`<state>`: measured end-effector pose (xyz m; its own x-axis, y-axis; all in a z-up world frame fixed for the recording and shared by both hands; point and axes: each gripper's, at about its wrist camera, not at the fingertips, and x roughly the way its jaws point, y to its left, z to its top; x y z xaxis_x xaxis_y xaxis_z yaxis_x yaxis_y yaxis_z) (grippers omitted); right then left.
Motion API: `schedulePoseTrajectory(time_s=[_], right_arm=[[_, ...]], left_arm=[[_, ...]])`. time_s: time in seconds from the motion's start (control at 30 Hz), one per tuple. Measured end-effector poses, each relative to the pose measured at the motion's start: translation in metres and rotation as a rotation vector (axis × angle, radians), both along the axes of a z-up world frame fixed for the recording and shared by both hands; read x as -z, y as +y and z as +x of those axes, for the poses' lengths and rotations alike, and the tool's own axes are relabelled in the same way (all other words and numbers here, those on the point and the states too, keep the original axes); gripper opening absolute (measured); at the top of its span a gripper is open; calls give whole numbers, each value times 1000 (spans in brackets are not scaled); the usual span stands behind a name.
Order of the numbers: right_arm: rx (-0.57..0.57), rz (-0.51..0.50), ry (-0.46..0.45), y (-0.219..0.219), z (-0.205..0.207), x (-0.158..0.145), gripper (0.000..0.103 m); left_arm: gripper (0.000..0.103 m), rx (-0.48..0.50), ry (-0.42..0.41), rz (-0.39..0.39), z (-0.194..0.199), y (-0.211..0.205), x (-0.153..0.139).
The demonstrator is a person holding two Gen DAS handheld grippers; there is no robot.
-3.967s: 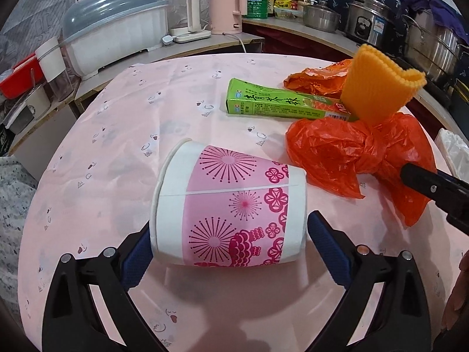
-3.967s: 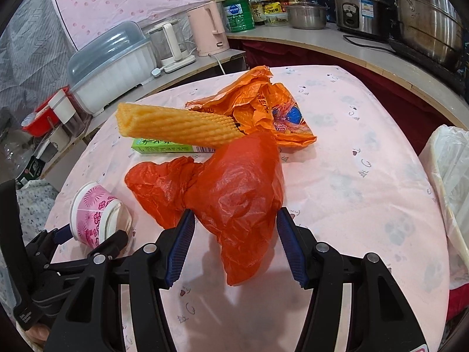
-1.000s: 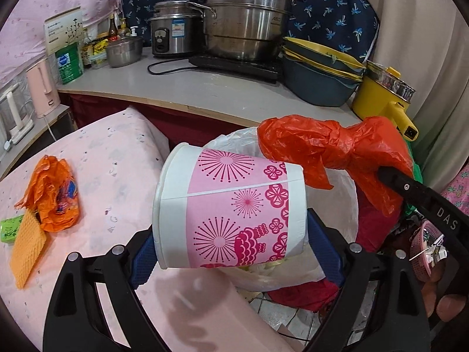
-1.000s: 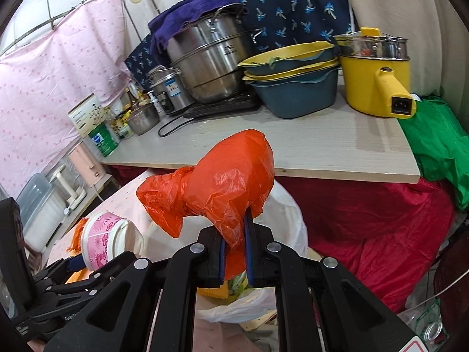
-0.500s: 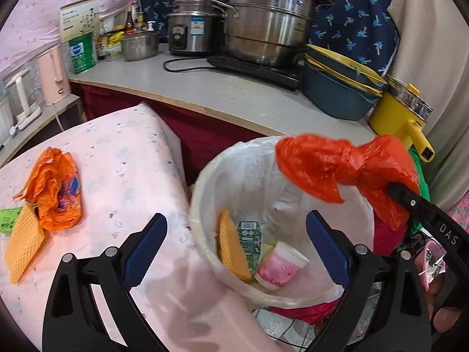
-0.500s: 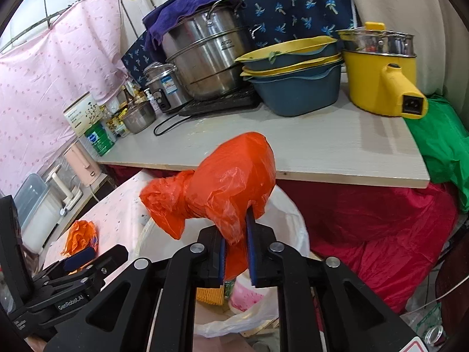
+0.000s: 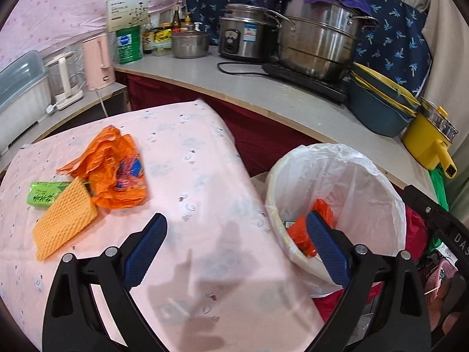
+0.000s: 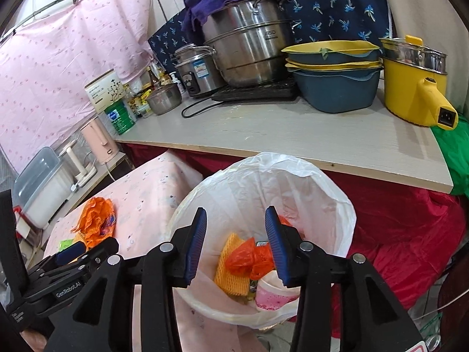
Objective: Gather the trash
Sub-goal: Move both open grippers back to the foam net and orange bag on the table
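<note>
Where it lies in bin [image 8: 337,202] — red bag [image 8: 249,259] | crumpled, glossy

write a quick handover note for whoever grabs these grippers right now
Left gripper: open, empty, over the table edge.
Right gripper: fingers opening, nothing between them, above the bin.
In the bin: red bag, pink cup, a yellow sponge.
On the table: orange wrapper, green box, yellow sponge cloth.
Done: cup and red bag binned.
Left: bin those three.
</note>
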<state>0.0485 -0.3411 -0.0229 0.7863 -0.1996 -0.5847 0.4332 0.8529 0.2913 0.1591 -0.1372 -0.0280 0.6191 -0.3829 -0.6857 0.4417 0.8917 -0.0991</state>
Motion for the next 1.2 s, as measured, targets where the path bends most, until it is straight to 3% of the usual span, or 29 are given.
schedulePoseTrajectory(time_s=[1.2], right_arm=[[-246, -79, 2, 139, 41, -30, 44]], left_arm=[[91, -203, -32, 6, -4, 144, -10]])
